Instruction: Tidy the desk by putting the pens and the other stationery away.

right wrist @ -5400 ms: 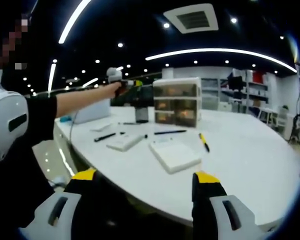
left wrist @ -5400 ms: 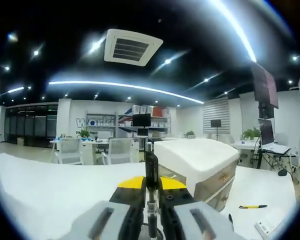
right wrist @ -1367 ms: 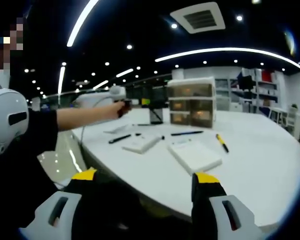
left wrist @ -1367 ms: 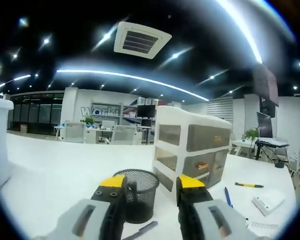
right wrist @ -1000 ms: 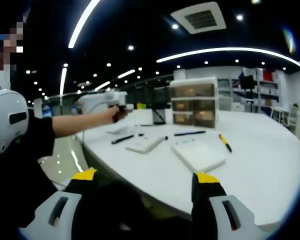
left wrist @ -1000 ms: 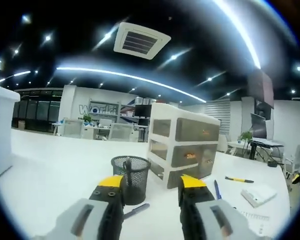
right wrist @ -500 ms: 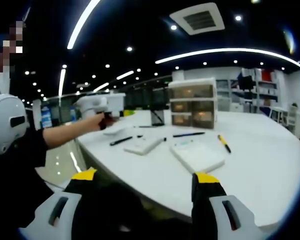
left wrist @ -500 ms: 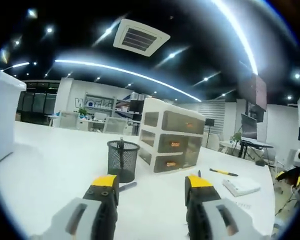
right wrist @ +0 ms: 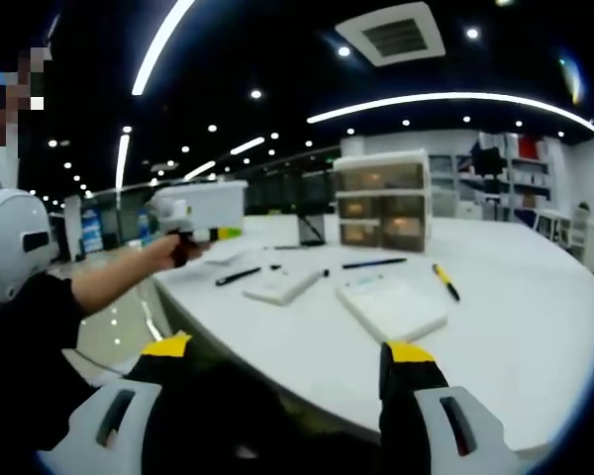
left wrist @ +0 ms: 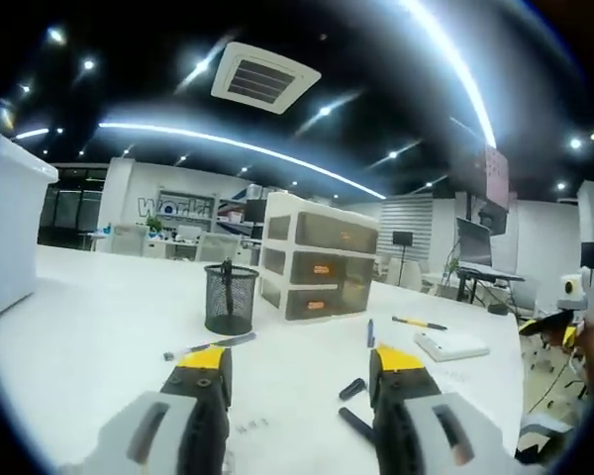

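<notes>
My left gripper (left wrist: pixel 299 361) is open with nothing between its yellow-tipped jaws, low over the white desk (left wrist: pixel 99 336). Ahead of it stand a black mesh pen cup (left wrist: pixel 228 299) and a white drawer unit (left wrist: pixel 317 269). A grey pen (left wrist: pixel 213 345) lies in front of the cup. Further right lie a blue pen (left wrist: pixel 370 332), a yellow pen (left wrist: pixel 419 323) and two short black items (left wrist: pixel 353 388). My right gripper (right wrist: pixel 287 348) is open and empty, short of the desk's near edge. In its view, a hand holds the left gripper (right wrist: pixel 200 211) over the desk's left end.
On the desk lie a white notebook (right wrist: pixel 391 307), a smaller white pad (right wrist: pixel 282 285), two black pens (right wrist: pixel 238 276) (right wrist: pixel 373 264) and a yellow pen (right wrist: pixel 444 281). A tall white box (left wrist: pixel 10 237) stands at the left. Office desks and chairs lie beyond.
The left gripper was shut on a black pen above the cup, has let it go and has pulled back towards the desk's edge. The right gripper has stayed put.
</notes>
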A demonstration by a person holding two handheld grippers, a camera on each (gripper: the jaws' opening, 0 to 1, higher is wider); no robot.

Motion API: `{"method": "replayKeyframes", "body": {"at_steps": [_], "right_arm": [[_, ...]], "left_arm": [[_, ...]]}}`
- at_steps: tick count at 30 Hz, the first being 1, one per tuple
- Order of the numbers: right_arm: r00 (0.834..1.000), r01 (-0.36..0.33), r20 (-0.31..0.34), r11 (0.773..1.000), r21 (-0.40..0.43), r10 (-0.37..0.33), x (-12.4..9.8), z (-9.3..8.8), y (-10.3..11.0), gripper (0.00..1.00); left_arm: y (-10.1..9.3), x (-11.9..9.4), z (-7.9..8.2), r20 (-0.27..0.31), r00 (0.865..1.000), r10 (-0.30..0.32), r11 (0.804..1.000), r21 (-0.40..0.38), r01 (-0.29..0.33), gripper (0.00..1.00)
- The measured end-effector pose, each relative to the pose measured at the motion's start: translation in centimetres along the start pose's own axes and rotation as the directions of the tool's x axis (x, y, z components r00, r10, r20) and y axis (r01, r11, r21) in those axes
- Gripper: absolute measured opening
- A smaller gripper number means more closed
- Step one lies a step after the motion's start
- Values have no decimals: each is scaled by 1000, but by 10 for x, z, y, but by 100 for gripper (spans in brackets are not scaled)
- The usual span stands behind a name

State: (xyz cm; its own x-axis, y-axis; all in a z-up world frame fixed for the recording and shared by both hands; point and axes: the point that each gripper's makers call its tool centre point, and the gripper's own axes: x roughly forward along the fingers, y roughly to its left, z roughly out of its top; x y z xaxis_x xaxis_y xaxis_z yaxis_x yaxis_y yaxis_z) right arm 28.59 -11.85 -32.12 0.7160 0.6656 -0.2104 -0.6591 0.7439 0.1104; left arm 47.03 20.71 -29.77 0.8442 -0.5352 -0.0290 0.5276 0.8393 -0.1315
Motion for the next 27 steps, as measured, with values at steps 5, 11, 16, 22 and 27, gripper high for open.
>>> {"method": "replayKeyframes", "body": {"at_steps": [5,11,16,22,27], "right_arm": [[1000,3,-1,1000,5,-3,2,-1,-2,71],[1000,-2,-6,1000,9,2,7,-3,-2,71],[1000,-4,-6,1000,12,4,8,-4,-3,71],[1000,10,-3,1000,22,-10,6,-4,-8,71],[1000,15,-5,1000,23,-15,5,-5,-10,71]], "left_arm": [[-2,-17,-6,-11,1000,-20,997,-80,19,58],[-5,-29,-6,-10,999,-42,997,-71,41,58],[-11,-34,-11,-45,997,-58,998,-21,57,60],[-14,-40,-15,-55,996,-66,998,-27,65,62],[-17,-51,-15,-40,997,-67,997,-48,65,63]]}}
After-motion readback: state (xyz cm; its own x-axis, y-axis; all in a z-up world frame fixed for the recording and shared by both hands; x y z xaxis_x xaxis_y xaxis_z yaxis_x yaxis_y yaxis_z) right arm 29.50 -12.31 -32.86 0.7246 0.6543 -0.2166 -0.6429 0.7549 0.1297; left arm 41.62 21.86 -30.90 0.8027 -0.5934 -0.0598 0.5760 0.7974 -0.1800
